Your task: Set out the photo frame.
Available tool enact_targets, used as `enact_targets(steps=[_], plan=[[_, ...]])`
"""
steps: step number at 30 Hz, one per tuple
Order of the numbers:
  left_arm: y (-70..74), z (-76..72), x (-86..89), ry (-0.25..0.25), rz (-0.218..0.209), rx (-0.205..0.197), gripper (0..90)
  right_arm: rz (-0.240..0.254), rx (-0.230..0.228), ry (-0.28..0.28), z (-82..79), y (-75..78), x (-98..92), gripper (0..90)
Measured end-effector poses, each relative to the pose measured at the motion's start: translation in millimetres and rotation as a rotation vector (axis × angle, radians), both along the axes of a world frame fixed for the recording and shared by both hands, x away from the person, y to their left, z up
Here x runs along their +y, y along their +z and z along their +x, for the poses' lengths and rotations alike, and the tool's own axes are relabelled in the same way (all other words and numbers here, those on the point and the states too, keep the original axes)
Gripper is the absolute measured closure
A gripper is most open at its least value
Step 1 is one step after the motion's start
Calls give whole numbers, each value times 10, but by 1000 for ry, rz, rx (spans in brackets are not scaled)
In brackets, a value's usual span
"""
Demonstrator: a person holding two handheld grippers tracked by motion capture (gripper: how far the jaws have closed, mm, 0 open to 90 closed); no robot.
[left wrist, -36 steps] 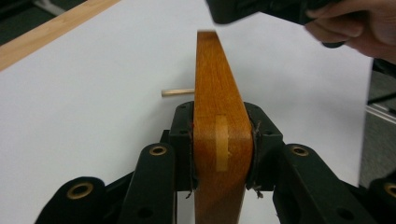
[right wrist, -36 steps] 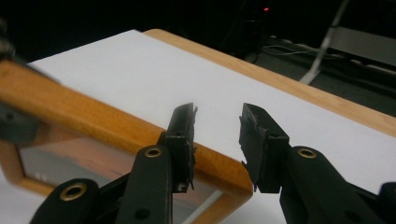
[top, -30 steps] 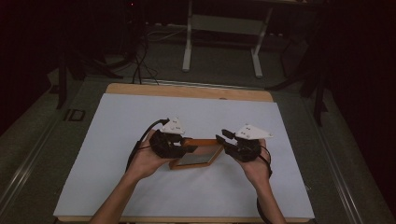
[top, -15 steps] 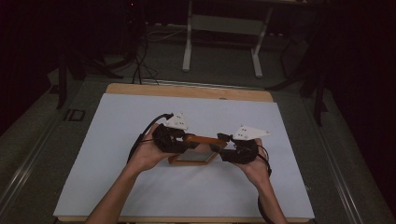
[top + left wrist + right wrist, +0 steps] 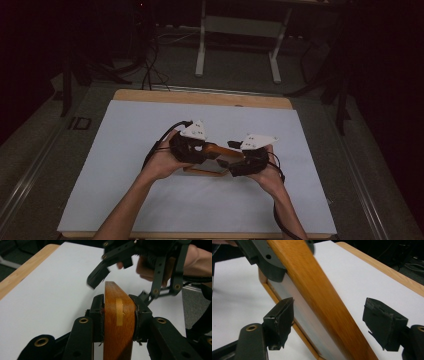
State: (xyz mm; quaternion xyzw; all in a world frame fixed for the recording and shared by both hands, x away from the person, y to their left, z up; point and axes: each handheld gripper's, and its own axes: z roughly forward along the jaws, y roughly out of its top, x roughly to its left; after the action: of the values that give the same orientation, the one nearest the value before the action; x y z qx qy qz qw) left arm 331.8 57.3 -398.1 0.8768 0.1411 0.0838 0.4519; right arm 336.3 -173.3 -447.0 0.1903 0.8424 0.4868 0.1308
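Pads of our left gripper [image 5: 119, 315] clamp the wooden frame [image 5: 117, 322] on edge above the white mat [image 5: 125, 150]. Our right gripper [image 5: 332, 325] has just been opening; the frame's top rail runs diagonally between its parted jaws, untouched.

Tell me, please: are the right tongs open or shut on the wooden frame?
Open. In the right gripper view the right tongs have just been opening; both pads stand apart from the wooden frame between them.
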Motion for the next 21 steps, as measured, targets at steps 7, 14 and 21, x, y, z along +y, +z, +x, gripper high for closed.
enact_targets(steps=[7, 14, 21], plan=[[-1, 63, -25, -5, -22, 44, 656, -44, -35, 9, -46, 10, 9, 392], [-5, 75, -29, 3, -36, 71, 583, -31, -31, 50, -78, 31, -119, 576], [-17, 110, -9, 11, -92, 121, 448, -36, -46, 75, -102, 26, -173, 632]])
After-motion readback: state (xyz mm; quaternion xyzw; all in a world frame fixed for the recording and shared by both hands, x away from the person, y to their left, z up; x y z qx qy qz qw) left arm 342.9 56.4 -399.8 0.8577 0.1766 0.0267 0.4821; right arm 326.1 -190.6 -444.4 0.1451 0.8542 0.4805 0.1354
